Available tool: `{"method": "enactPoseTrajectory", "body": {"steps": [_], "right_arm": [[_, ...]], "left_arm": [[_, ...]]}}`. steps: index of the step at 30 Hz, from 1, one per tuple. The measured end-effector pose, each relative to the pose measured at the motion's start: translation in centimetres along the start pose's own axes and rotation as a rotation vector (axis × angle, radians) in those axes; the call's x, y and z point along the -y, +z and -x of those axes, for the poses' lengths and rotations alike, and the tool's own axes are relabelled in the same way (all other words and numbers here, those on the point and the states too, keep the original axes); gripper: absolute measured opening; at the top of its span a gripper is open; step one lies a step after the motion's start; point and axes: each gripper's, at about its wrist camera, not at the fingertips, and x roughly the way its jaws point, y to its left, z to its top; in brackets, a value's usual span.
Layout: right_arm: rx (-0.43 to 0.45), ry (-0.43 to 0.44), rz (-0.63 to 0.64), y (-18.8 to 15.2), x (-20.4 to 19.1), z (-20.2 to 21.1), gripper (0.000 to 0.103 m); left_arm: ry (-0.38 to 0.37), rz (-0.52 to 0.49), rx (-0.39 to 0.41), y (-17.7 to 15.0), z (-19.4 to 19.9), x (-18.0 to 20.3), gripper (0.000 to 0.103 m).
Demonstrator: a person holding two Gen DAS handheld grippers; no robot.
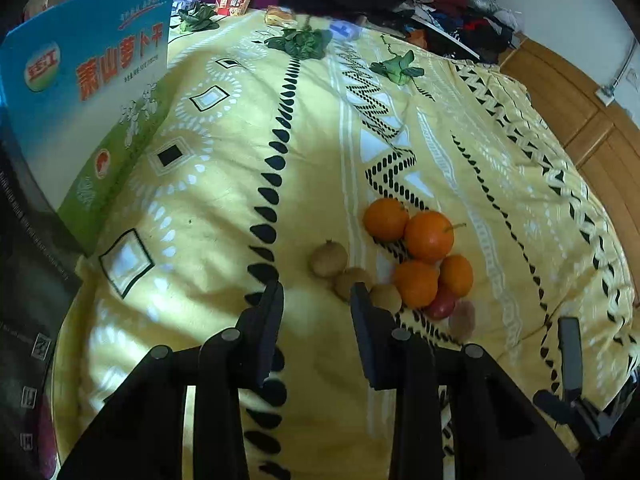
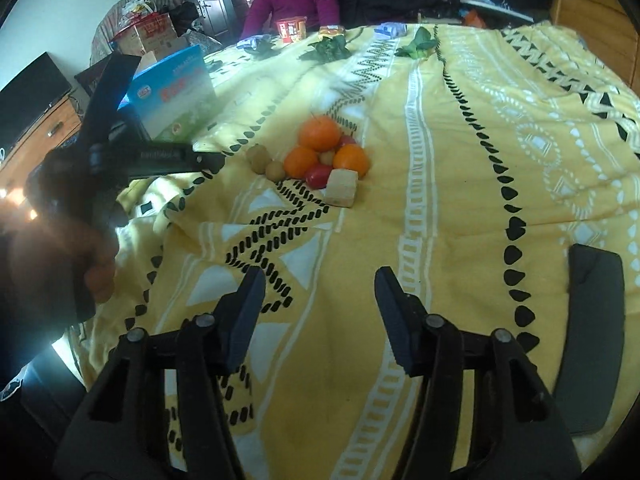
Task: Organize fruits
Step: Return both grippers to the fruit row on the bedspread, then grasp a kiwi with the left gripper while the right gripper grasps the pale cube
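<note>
A bed covered by a yellow patterned quilt (image 2: 460, 168) fills the room; a wooden headboard (image 1: 580, 112) stands beside it. Round orange fruits (image 1: 428, 236), small brown fruits (image 1: 329, 258) and one red fruit huddle mid-quilt. The left gripper (image 1: 316, 300) and right gripper (image 2: 320, 284) hover with fingers released, grasping nothing.

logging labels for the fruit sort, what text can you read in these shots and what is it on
"萧山萝卜干": large orange characters on the blue and green carton.
Round logo and small print on that carton: too small to read.
Red snack cup: print blurred.
Black panel at the left edge: fine print and small codes, unreadable.
Fruit pile: no labels.
</note>
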Motion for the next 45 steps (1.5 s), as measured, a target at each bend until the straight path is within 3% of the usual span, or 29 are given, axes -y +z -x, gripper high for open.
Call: {"method": "enactPoseTrajectory", "body": {"steps": [9, 24, 26, 30, 33, 38, 39, 40, 45], "right_arm": [[-0.038, 0.017, -0.027, -0.5, 1.2, -2.0, 0.058], [0.001, 0.049, -0.050, 1.9, 1.1, -2.2, 0.057], [0.013, 0.054, -0.046, 2.8, 0.9, -2.5, 0.057], [0.019, 0.056, -0.045, 4.7, 1.2, -3.9, 0.046], [0.013, 0.047, -0.045, 5.9, 1.5, -5.2, 0.046], [-0.079, 0.021, -0.049, 6.1, 1.7, -8.5, 0.046], [-0.088, 0.018, -0.053, 5.9, 1.8, -8.8, 0.043], [-0.098, 0.020, -0.062, 5.7, 1.9, -9.1, 0.030], [-0.049, 0.047, -0.073, 5.6, 1.9, -6.5, 0.028]], "left_arm": [[-0.010, -0.010, -0.033, 1.8, -4.2, 1.4, 0.035], [0.007, -0.027, -0.016, 1.5, -5.7, 1.1, 0.036], [0.014, -0.036, -0.007, 1.5, -5.4, 1.2, 0.025], [0.008, -0.024, 0.039, 1.3, -3.2, 1.0, 0.025], [-0.009, -0.016, 0.071, 1.0, -0.8, 0.9, 0.025], [-0.029, -0.046, 0.112, 0.6, 2.7, 1.7, 0.025], [-0.034, -0.048, 0.117, 0.5, 3.2, 1.9, 0.025], [-0.035, -0.053, 0.123, 0.4, 3.7, 2.1, 0.025], [-0.053, -0.075, 0.145, 0.4, 6.1, 2.8, 0.025]]}}
